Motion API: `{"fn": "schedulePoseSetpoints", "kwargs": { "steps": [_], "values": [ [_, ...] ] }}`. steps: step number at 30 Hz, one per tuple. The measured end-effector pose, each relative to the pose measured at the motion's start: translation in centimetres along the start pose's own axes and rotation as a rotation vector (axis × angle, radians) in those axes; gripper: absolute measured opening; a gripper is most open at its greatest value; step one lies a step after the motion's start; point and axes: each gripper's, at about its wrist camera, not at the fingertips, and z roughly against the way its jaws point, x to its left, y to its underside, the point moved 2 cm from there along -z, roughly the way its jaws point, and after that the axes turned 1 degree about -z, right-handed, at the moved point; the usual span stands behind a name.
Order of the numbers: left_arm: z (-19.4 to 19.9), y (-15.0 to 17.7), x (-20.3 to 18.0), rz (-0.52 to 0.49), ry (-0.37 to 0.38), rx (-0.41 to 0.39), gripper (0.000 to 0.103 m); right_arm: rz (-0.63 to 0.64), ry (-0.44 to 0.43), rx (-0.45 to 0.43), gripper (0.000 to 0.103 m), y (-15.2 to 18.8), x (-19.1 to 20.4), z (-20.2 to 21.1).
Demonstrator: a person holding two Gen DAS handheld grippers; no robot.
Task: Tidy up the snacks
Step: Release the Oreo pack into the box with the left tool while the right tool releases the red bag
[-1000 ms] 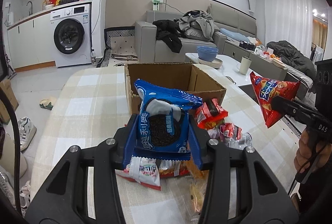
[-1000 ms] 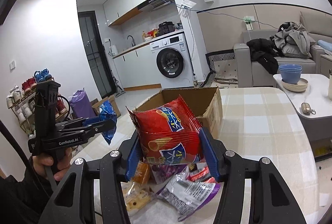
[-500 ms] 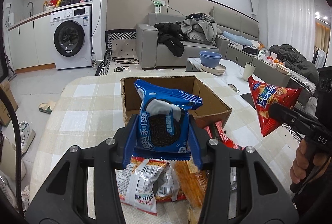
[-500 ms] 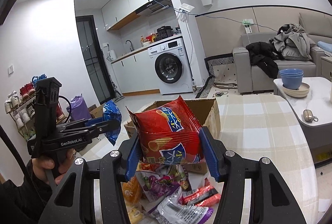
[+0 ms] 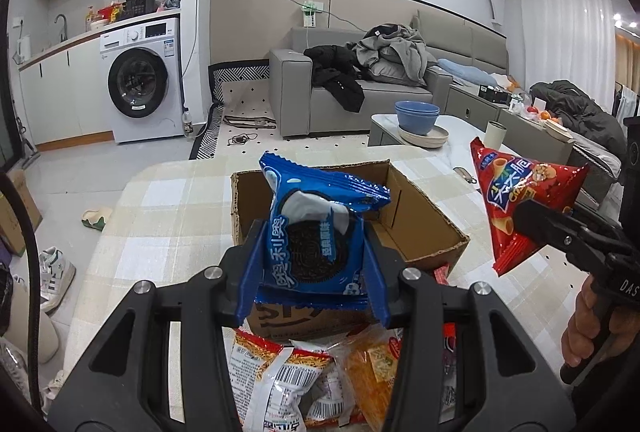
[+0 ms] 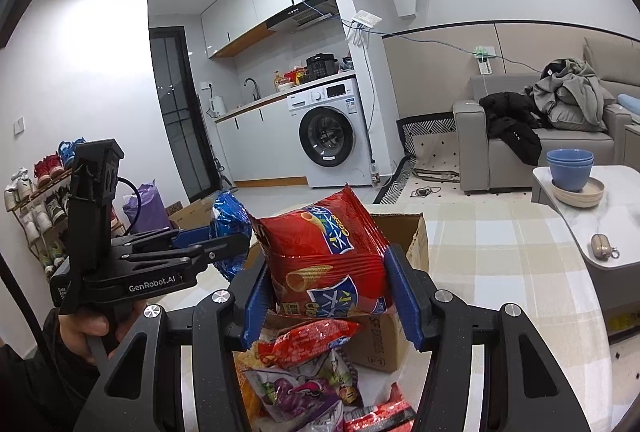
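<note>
Left tool point(image 5: 314, 264) clamped on glossy blue cookie packet with dark round biscuit print point(image 5: 316, 232) — packet upright, held above near edge of open brown cardboard box point(image 5: 424, 228). Right tool point(image 6: 330, 292) clamped on shiny red crinkled snack bag point(image 6: 324, 256), at 3 o'clock from blue packet, beside box. Box on beige checked bench point(image 5: 168, 216). Loose snack packets point(image 5: 288, 372) piled at 6 o'clock — below both tools.

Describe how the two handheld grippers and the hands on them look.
Both are matte black frames with silver screws and blue finger pads. The left gripper reads "GenRobot.AI" and trails a black cable; the right gripper shows "DAS". Bare hands grip the handles; the left hand has a dark sleeve.
</note>
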Motion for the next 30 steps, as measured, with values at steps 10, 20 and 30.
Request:
{"fn": "schedulePoseSetpoints", "kwargs": {
  "steps": [10, 20, 30],
  "values": [
    [-3.3, -1.5, 0.3, 0.022, -0.016, -0.007, 0.042, 0.012, 0.017, 0.010, 0.055, -0.2, 0.5, -3.1],
    [-6.2, -1.7, 2.1, 0.051, -0.031, -0.024, 0.042, 0.036, 0.038, 0.008, 0.055, 0.4, 0.5, -5.4],
    [-8.8, -0.7, 3.0, 0.061, -0.027, -0.017, 0.042, 0.019, 0.031, 0.013, 0.055, 0.5, -0.4, -6.9]
  ]
}}
